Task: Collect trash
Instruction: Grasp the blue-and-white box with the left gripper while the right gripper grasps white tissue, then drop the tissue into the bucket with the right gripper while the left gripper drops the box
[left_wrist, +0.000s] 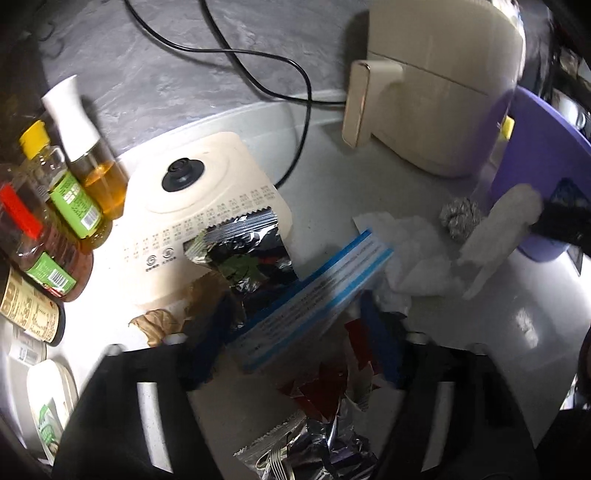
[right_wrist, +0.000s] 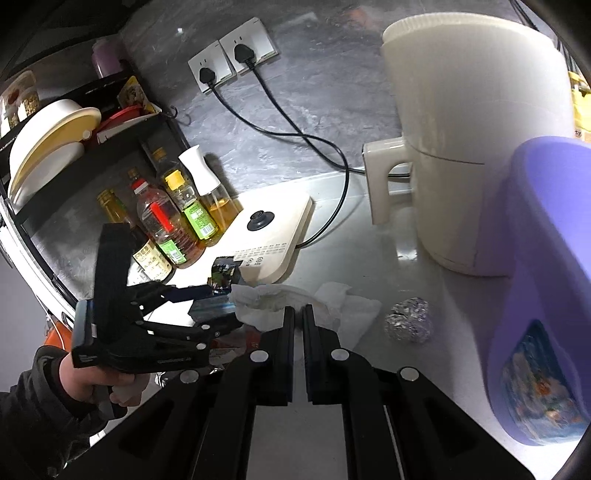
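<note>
Trash lies on the grey counter: a blue-striped plastic bag (left_wrist: 314, 299), a foil snack wrapper (left_wrist: 243, 251), a red wrapper (left_wrist: 325, 387), brown paper (left_wrist: 159, 325), crumpled white tissue (left_wrist: 417, 251) and a foil ball (left_wrist: 460, 218). My left gripper (left_wrist: 291, 354) is open, its blue fingers either side of the striped bag and red wrapper. My right gripper (right_wrist: 298, 314) is shut on a piece of white tissue (right_wrist: 325, 302); from the left wrist view it holds the tissue (left_wrist: 498, 229) by the purple bin (left_wrist: 535, 166). The foil ball (right_wrist: 408, 319) lies right of it.
A cream air fryer (right_wrist: 480, 147) stands at the back right with the purple bin (right_wrist: 535, 277) in front. A flat cream appliance (left_wrist: 207, 206) lies centre-left, oil bottles (left_wrist: 66, 206) beside it. Black cords (right_wrist: 295, 140) run to wall sockets. A dish rack (right_wrist: 55, 140) is far left.
</note>
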